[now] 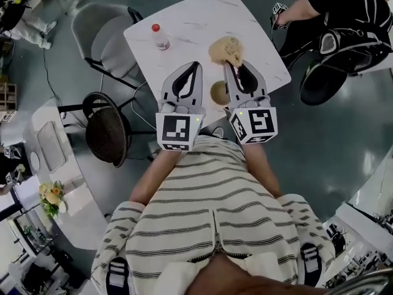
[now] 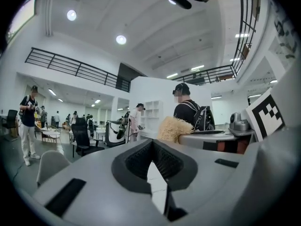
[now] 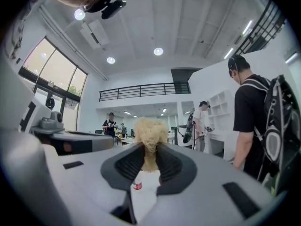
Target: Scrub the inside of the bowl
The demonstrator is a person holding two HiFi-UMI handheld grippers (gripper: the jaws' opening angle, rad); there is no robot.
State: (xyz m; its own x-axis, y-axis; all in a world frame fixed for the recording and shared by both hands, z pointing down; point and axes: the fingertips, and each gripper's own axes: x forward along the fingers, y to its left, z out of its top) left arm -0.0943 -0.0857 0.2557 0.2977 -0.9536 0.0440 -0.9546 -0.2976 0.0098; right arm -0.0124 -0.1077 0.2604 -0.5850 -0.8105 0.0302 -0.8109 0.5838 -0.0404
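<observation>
Your right gripper (image 1: 231, 63) has its jaws closed onto the tan, fibrous scrubber (image 1: 225, 49). They pinch its near end, so most of the tuft stands out beyond the jaw tips. In the right gripper view the scrubber fills the slot between the black pads.

Your left gripper (image 1: 196, 65) has its jaws brought together at the tips with nothing between them. Only the white counter (image 1: 196, 20) shows through the gap behind the tips.

The small brown bowl (image 1: 218, 93) sits on the counter behind both pairs of jaw tips. It lies between the two gripper bodies, just beside the right one, and neither pair of jaws is in it.

A red-capped bottle (image 1: 159, 37) stands ahead and to the left of the left jaws, well apart from them.
</observation>
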